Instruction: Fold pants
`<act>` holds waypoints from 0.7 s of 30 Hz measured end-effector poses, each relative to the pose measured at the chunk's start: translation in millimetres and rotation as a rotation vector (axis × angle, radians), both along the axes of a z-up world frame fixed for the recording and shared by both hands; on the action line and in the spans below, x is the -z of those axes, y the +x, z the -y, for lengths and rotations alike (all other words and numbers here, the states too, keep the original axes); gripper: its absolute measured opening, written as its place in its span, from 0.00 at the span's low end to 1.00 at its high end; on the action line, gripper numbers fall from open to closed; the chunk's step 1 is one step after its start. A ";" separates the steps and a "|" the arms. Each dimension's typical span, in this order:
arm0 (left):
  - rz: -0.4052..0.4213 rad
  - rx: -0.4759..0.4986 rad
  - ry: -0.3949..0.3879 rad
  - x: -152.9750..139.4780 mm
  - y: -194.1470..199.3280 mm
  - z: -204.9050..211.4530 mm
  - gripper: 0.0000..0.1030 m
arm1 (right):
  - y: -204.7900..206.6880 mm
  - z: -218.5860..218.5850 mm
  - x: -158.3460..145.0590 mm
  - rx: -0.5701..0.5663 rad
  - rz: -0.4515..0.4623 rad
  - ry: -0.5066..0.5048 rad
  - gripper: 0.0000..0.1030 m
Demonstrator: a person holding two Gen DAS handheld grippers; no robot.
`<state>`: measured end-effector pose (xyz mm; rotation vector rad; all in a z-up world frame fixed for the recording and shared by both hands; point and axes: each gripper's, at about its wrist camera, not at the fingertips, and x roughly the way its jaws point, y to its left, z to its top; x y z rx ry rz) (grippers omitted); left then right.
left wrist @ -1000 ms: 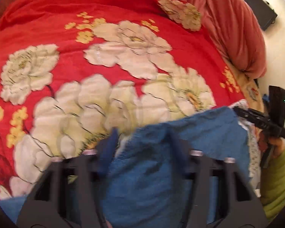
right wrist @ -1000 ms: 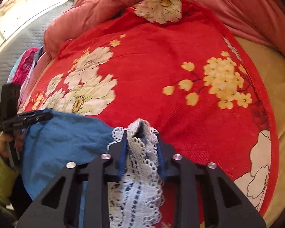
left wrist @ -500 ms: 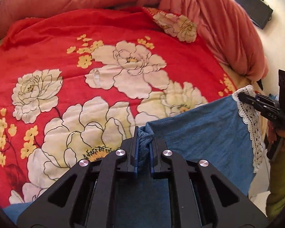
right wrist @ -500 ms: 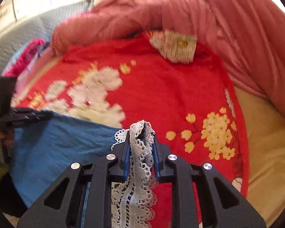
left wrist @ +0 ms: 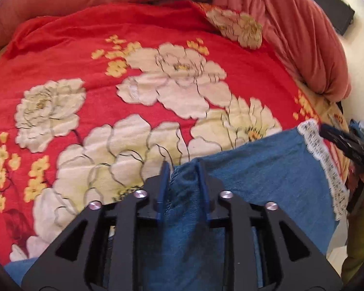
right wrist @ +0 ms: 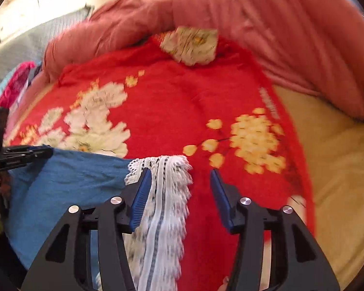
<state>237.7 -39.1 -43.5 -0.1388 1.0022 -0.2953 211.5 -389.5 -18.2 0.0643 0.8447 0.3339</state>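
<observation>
I see left gripper (left wrist: 183, 177) part-spread, pants (left wrist: 267, 167) between | right gripper (right wrist: 179, 189) spread, lace hem (right wrist: 162, 184) loose | floral blanket (left wrist: 109, 48), pink quilt (right wrist: 279, 29) beyond

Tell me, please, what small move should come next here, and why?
Probably draw the right tool back off the lace hem. Its jaws stand wide open, so the hem is released onto the red blanket. The left tool, jaws less wide, has denim of the pants between them and may let go next.
</observation>
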 end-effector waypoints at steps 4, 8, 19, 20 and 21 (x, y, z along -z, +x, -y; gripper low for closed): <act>0.058 -0.019 -0.024 -25.4 -11.0 -12.1 0.26 | -50.4 23.2 -12.8 0.037 0.027 0.097 0.51; 0.116 -0.028 -0.013 -42.3 -30.1 -17.5 0.27 | -98.4 34.6 -9.7 0.082 0.017 0.155 0.51; 0.169 0.043 0.015 -53.1 -119.0 14.3 0.35 | -149.3 25.7 15.3 0.116 -0.066 0.254 0.51; 0.159 0.043 0.015 -48.6 -125.8 16.1 0.35 | -148.6 25.9 16.8 0.126 -0.071 0.245 0.51; 0.153 0.048 0.025 -43.2 -133.6 20.1 0.35 | -148.0 27.0 17.9 0.130 -0.074 0.237 0.51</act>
